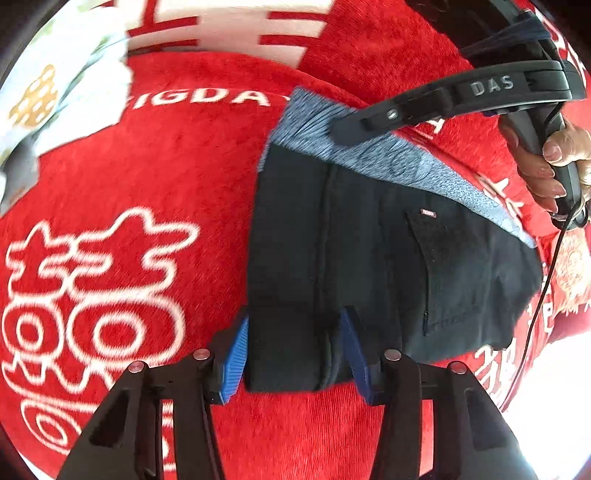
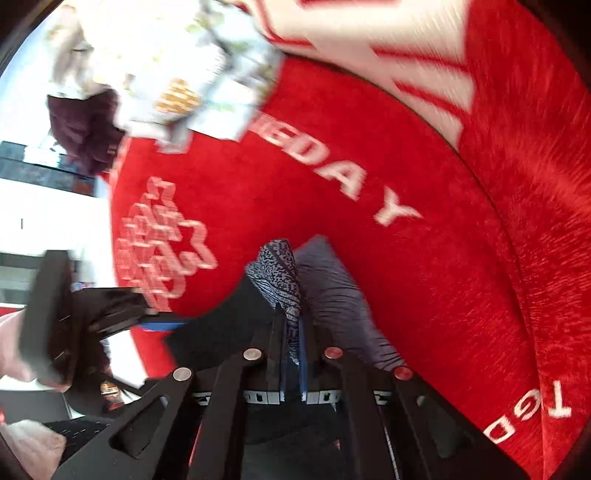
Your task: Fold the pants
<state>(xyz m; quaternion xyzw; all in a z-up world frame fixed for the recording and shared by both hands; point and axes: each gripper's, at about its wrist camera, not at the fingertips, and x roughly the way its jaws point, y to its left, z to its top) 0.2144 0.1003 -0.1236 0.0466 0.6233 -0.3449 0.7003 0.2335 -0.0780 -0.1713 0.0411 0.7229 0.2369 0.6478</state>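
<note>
Dark navy pants with a grey speckled inner waistband lie folded on a red blanket. In the left wrist view my left gripper has its blue pads pressed on both sides of the near folded edge of the pants. My right gripper, black and held by a hand, comes in from the upper right onto the grey waistband. In the right wrist view my right gripper is shut on a raised fold of that grey waistband. The left gripper shows at the left there.
A white flowered cloth lies bunched at the blanket's far left, with a dark maroon item beside it. A red-and-white striped piece lies at the back. A thin black cable hangs at the right. Bright floor lies beyond the blanket's edge.
</note>
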